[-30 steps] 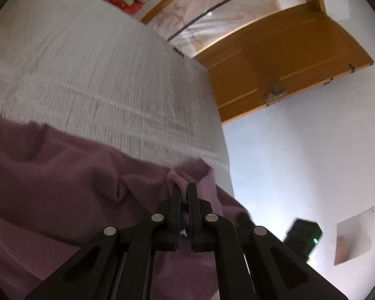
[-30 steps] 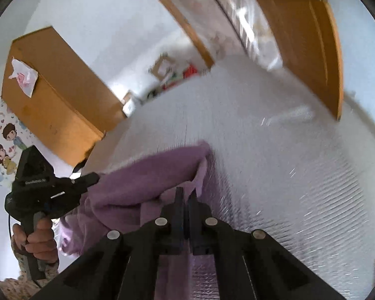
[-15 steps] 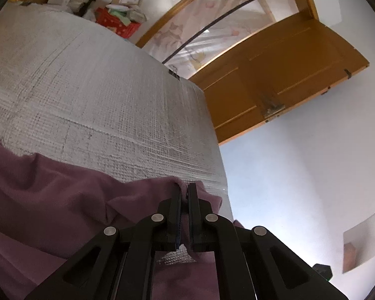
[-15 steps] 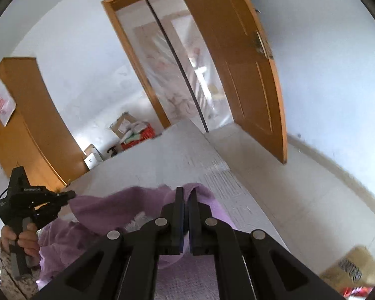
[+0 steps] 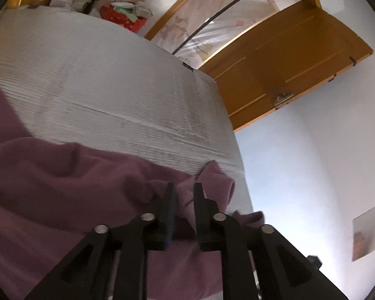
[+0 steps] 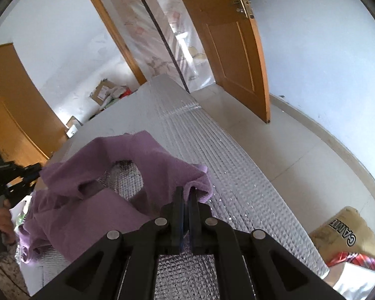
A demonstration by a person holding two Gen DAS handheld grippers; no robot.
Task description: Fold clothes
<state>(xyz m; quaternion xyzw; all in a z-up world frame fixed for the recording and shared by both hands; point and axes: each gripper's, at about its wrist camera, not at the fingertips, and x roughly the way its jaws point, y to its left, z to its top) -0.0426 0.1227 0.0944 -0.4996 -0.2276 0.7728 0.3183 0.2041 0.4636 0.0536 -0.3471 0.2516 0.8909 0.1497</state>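
Pinching purple garment: right tool; left tool just parting, seemingly off cloth.

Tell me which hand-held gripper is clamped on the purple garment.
The right hand-held gripper: its jaws pinch the purple garment. The left has just been opening, cloth loose between its jaws.

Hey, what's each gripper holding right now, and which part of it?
The right gripper is shut on the purple garment at a bunched edge. The left gripper has just been opening; cloth lies between its jaws, unpinched.
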